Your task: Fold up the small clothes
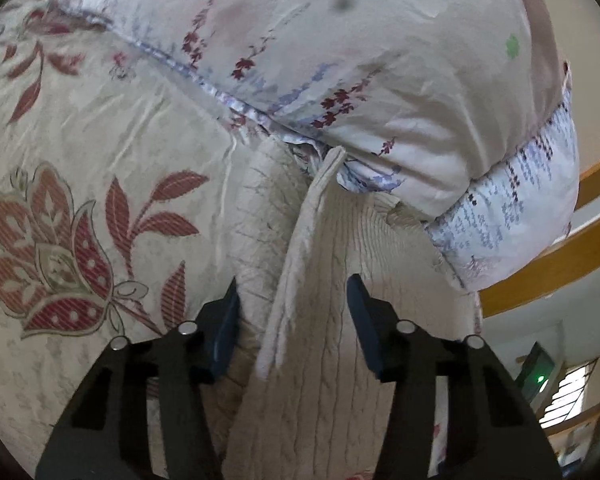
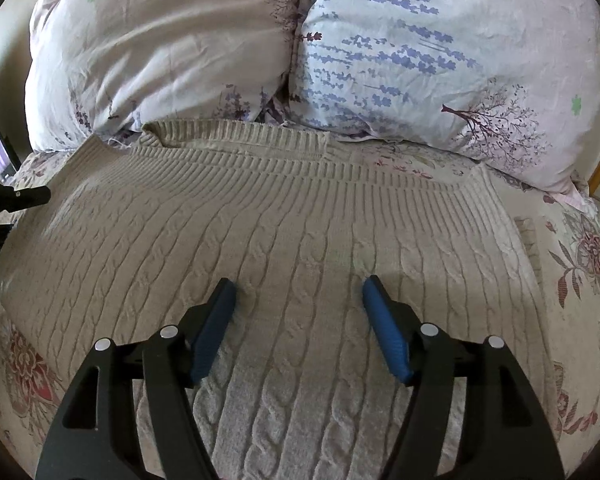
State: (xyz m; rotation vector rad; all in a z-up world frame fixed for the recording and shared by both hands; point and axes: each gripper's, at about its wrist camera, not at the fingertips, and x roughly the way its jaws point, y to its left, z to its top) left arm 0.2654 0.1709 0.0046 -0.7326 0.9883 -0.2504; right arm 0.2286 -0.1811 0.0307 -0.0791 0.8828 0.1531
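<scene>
floral bedsheet (image 1: 60,140), two pillows (image 2: 160,48), wooden rail (image 1: 560,264)

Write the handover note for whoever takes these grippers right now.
Left gripper: open, holding nothing, fingers either side of a raised fold in the sweater.
Right gripper: open, holding nothing, over the middle of the sweater.
Sweater: cream cable-knit, spread mostly flat on the floral bedsheet, ribbed edge toward the two pillows. The left gripper's tip shows at the sweater's left edge in the right wrist view.
Done: sweater laid out; one ridge of fabric standing up on the left side.
Left: the folding itself; no finished fold is visible. Probably grip the raised fold next.
</scene>
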